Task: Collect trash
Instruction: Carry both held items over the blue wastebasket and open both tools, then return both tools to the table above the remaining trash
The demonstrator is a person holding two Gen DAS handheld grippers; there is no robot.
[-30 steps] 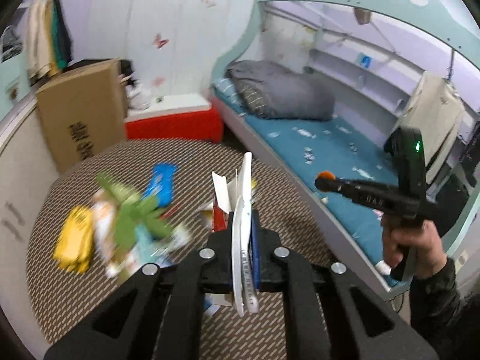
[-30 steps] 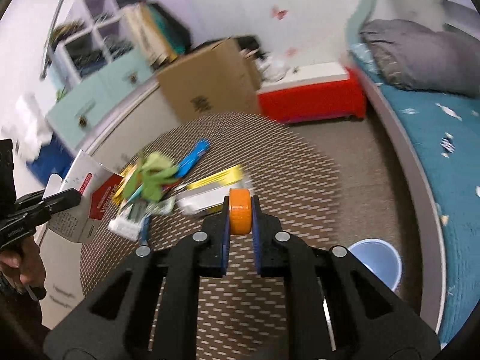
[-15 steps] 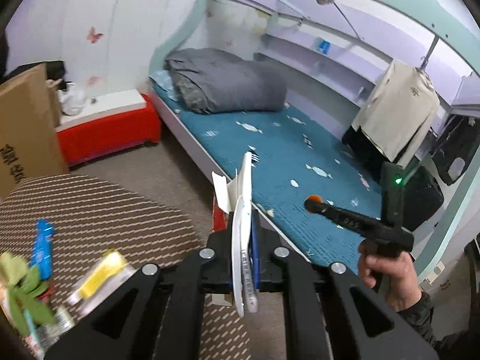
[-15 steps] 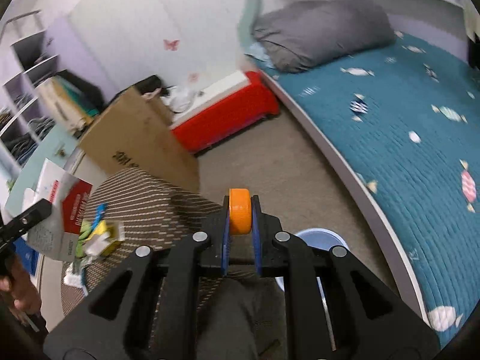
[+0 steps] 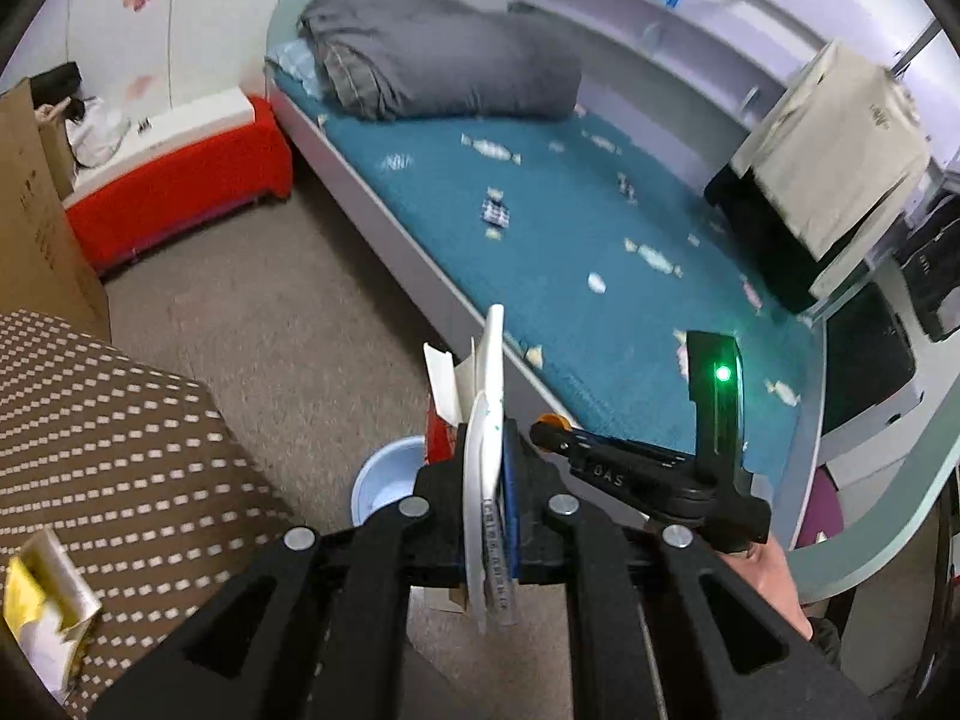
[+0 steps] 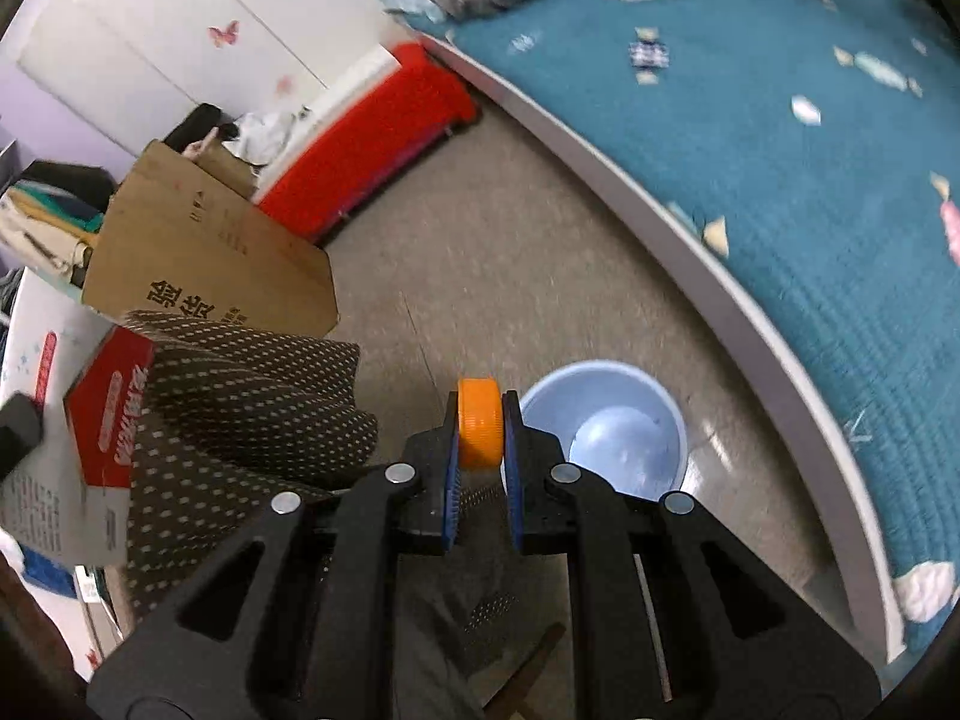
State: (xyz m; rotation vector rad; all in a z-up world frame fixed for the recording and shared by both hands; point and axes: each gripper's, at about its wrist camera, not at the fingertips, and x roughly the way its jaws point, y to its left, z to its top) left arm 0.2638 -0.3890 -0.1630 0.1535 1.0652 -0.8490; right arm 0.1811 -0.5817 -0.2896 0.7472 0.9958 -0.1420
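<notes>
My left gripper [image 5: 489, 450] is shut on a flattened white and red carton [image 5: 480, 396], held edge-on above the floor. The carton also shows at the left of the right wrist view [image 6: 105, 414]. My right gripper [image 6: 480, 426] is shut on an orange bottle cap [image 6: 479, 423]; the cap also shows in the left wrist view [image 5: 549, 420], just right of the carton. A light blue bin [image 6: 606, 426] stands on the floor just right of and below the cap. In the left wrist view the bin [image 5: 384, 474] is partly hidden behind the left gripper.
A table with a brown dotted cloth [image 5: 108, 438] is at the left, with a yellow and white wrapper [image 5: 42, 606] on its near edge. A bed with a teal cover [image 5: 570, 228], a red box [image 5: 180, 186] and a cardboard box [image 6: 204, 258] surround the floor.
Both grippers have swung away from the table with its pile of trash and down toward the floor. The blue bin has come close, and the two grippers are nearer together.
</notes>
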